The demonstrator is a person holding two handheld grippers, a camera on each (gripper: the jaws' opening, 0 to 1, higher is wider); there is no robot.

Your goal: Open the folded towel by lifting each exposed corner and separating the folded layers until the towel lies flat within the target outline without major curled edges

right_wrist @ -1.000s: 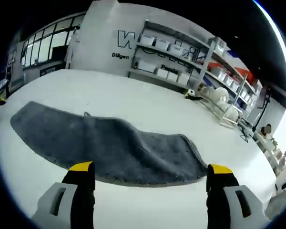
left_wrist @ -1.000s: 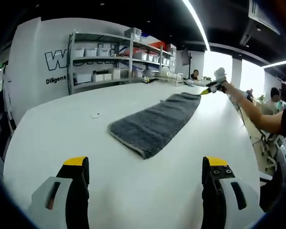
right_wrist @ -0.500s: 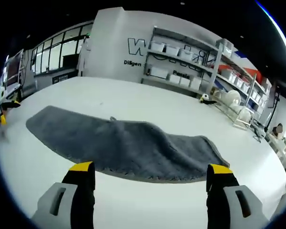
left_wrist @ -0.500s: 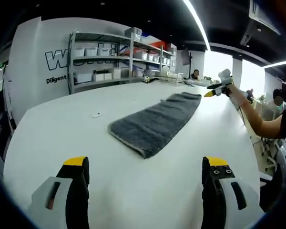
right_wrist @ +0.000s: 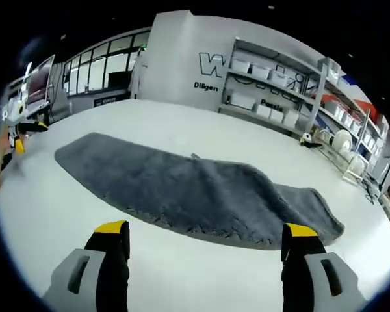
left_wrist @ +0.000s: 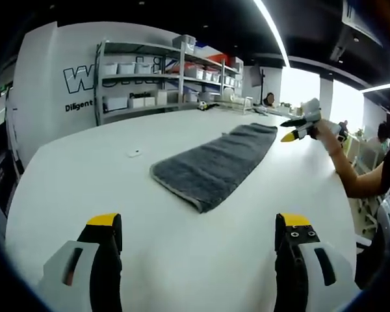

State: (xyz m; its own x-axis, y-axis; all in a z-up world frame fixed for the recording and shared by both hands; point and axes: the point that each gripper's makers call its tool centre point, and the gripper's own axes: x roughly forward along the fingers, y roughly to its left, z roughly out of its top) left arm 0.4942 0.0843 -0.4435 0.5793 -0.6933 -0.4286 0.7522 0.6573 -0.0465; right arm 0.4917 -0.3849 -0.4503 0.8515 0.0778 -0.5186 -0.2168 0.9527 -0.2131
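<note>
Towel unmoved; right hand-held gripper now farther back.

In my left gripper view the towel lies on the table ahead of my jaws, its near end toward me and its far end running away up and to the right. A small object sits on the table to the towel's left, well apart from it. Behind the table stands a shelving unit against the wall. My right gripper is held above the table just right of the towel's far end (clear of the cloth). In my right gripper view the towel stretches crosswise before the jaws, and my left gripper shows at the left edge, beyond the towel's left end
</note>
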